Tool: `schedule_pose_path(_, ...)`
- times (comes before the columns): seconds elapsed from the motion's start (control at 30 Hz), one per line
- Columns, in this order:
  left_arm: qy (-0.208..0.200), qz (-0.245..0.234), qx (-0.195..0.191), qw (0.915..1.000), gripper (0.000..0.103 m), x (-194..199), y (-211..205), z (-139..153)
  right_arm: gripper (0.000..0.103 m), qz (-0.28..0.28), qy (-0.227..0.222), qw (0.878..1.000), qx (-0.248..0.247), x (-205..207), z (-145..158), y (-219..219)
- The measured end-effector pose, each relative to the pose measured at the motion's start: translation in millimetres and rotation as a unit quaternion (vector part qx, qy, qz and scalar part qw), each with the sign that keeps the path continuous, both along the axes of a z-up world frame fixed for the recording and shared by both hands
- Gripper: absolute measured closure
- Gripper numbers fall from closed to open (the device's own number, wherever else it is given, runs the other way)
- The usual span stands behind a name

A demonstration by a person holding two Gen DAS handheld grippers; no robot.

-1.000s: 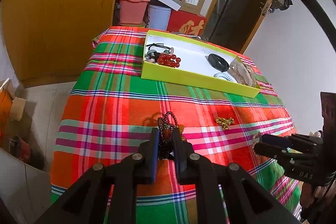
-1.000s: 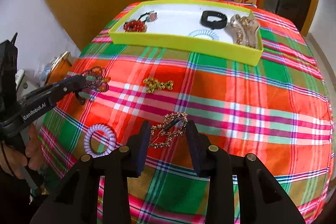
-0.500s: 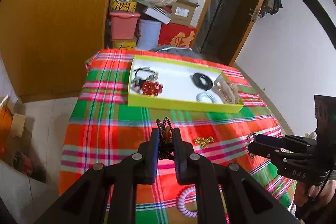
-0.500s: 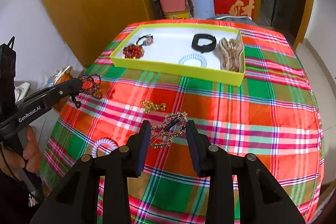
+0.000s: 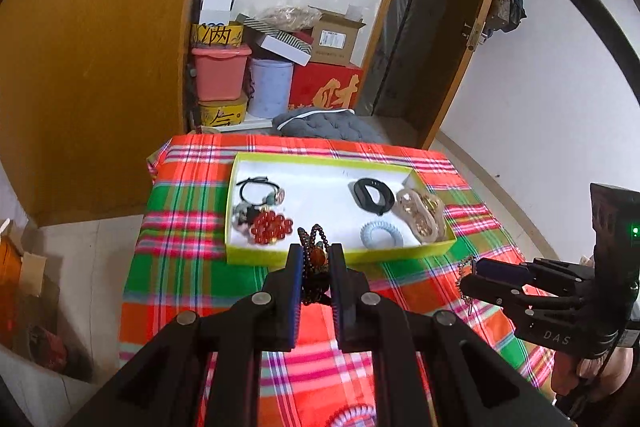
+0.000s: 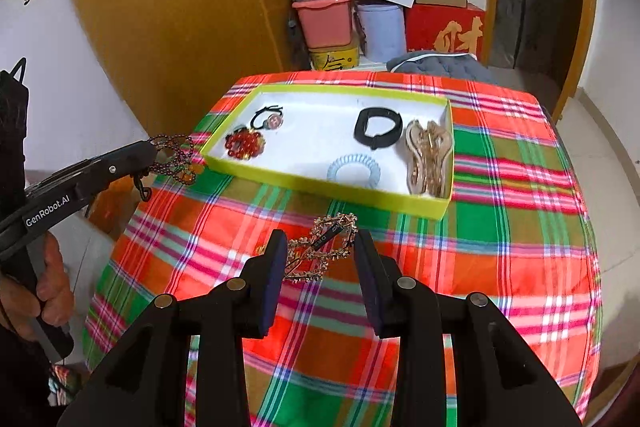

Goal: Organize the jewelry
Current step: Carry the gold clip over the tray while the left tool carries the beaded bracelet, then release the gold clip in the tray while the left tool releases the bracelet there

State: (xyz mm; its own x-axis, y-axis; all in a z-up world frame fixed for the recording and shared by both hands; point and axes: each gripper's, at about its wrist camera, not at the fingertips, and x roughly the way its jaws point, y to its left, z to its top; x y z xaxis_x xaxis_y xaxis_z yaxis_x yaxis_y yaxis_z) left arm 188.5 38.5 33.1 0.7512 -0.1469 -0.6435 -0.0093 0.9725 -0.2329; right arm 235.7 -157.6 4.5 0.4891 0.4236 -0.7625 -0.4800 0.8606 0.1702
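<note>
Left gripper (image 5: 315, 265) pinching a dark beaded bracelet (image 5: 313, 247), right gripper (image 6: 320, 259) clamping a gold hair clip (image 6: 322, 247), both below the yellow tray (image 6: 320, 183) at 12 o'clock; carry level, release low inside.

Red-green plaid tablecloth (image 6: 500, 227), yellow-green tray (image 6: 360, 193) (white inside), gold hair clip (image 6: 320, 251).

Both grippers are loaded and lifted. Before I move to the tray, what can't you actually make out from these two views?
- Left wrist view: lower part of the beaded bracelet, hidden between the left gripper fingers.
- Left wrist view: spiral hair tie, cut off by the bottom edge.
- Right wrist view: lettering on the gold hair clip, too small.
</note>
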Motion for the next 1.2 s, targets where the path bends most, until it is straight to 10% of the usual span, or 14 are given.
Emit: schedule_pose_path(1.2, 0.059, 0.023, 0.012, 0.9979, 0.09, 137.6, 41.2, -72.9, 0.064, -0.006, 0.046, 0.998, -0.03, 113.0, -61.8, 33.9)
